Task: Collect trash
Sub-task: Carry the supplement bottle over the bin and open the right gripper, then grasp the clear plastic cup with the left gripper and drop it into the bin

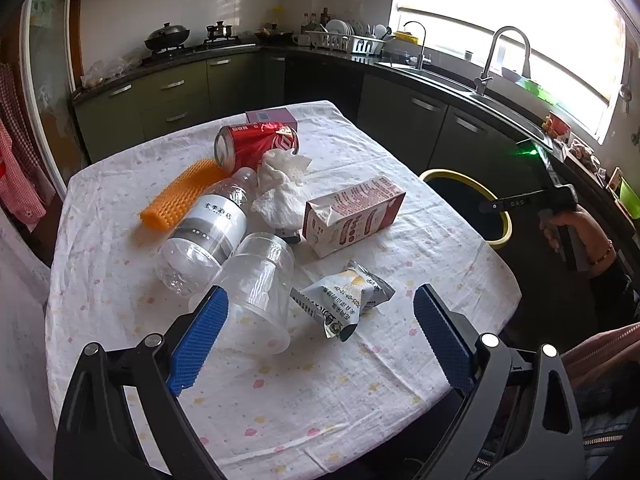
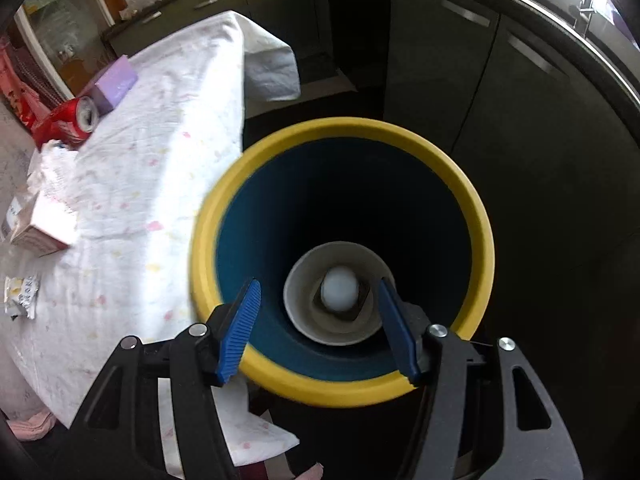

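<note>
Right tongs (image 2: 318,322) agape above bin (image 2: 478,216); paper cup (image 2: 304,304) inside.

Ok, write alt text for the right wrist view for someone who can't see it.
The right gripper, jaws open and empty, hangs over a yellow-rimmed bin whose dark inside holds a paper cup with a white ball-like object in it. To the left, a cloth-covered table carries a red can, a purple box and a carton.

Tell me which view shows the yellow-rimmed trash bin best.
The right wrist view: it looks straight down into the trash bin, showing the whole yellow rim and a paper cup inside. The left wrist view catches only part of its rim beyond the table's edge.
</note>
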`<state>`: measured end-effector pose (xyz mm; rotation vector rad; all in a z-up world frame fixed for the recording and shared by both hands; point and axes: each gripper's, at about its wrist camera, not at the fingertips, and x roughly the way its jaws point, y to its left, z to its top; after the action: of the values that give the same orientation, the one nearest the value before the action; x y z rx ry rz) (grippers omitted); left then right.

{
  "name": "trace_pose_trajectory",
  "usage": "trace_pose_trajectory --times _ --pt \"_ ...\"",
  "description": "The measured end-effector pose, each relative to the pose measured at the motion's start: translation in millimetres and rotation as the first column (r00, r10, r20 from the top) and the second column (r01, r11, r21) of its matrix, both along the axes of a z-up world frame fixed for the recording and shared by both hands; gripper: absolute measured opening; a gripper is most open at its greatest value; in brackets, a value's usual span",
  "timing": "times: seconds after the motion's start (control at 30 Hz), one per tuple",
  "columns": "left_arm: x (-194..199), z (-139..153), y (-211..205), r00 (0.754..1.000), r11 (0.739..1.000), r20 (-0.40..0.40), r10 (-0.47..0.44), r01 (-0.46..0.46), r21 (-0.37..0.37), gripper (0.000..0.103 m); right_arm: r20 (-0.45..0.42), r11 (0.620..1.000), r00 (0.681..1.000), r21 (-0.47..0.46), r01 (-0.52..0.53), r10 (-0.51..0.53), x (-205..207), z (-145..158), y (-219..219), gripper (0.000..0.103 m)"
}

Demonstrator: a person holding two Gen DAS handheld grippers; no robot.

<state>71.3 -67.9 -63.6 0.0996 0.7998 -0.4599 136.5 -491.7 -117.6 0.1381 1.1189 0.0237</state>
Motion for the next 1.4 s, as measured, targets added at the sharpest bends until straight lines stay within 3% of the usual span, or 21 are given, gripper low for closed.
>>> trace_pose_trajectory --times 0.3,0.4,0.6,0.73,0.97,1.2,1.4 --pt "8.0 -14.5 10.3 0.998 0.999 -0.060 0.014 -0.016 -0.028 0.093 0.096 0.995 0.994 0.087 -0.056 0.048 -37.0 18.2 41.2 0.058" --pt "11.2 -20.3 14.2 0.996 0.999 -0.082 0.027 -0.030 -0.039 0.088 0.110 0.994 0.992 0.078 -0.075 0.066 -42.0 23.3 52.1 0.058" --pt "25.1 -44.4 17.3 0.986 0.996 -0.155 0.060 -0.070 -0.057 0.059 0.132 0.991 0.988 0.100 -0.088 0.075 -45.4 27.1 60.0 0.062" --pt "37.3 -62.0 22.3 0.974 0.990 -0.212 0.084 -0.106 -0.094 0.031 0.134 0.990 0.988 0.109 -0.086 0.071 -49.4 26.2 62.5 0.062" --pt "39.1 -62.1 27.3 0.977 0.984 -0.184 0.109 -0.132 -0.117 0.006 0.125 0.987 0.990 0.135 -0.085 0.068 -53.4 20.2 64.3 0.062" --pt "26.1 -39.5 31.9 0.985 0.986 -0.103 0.138 -0.146 -0.077 0.005 0.137 0.985 0.988 0.151 -0.085 0.064 -54.0 21.7 63.9 0.062" --pt "10.0 -8.2 25.8 0.994 0.992 -0.044 0.099 -0.102 -0.081 0.005 0.154 0.988 0.987 0.143 -0.064 0.041 -58.0 25.9 57.8 0.062"
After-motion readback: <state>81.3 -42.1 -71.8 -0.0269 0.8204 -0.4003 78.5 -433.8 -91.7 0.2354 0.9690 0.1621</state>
